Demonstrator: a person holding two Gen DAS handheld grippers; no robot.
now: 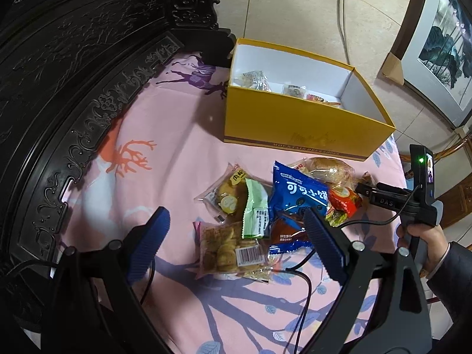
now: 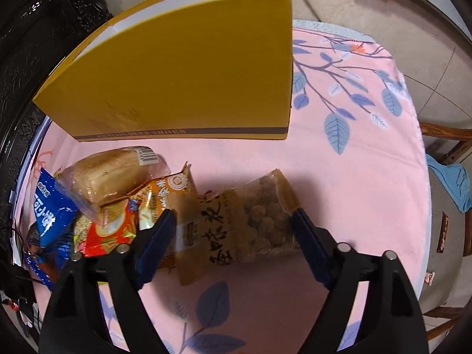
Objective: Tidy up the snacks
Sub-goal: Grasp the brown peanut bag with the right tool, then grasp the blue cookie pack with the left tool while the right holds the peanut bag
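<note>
A yellow shoe box (image 1: 298, 124) stands open on the pink cloth and holds a few wrapped snacks (image 1: 256, 79). In front of it lies a pile of snacks: a blue packet (image 1: 298, 191), a green packet (image 1: 255, 209), a clear cracker bag (image 1: 227, 250), a bread roll (image 1: 327, 168). My left gripper (image 1: 236, 236) is open above the cracker bag. My right gripper (image 2: 233, 224) is open, its fingers on either side of a brown bag of round snacks (image 2: 236, 221). The bread roll (image 2: 103, 174) and blue packet (image 2: 50, 209) lie to its left, and the box (image 2: 177, 82) stands behind.
A dark carved wooden backrest (image 1: 73, 88) runs along the left. The pink cloth (image 2: 354, 177) ends at the right, with wooden chairs (image 2: 448, 144) and tiled floor beyond. A framed picture (image 1: 439, 47) leans against the wall. Cables (image 1: 306, 289) trail over the cloth near my left gripper.
</note>
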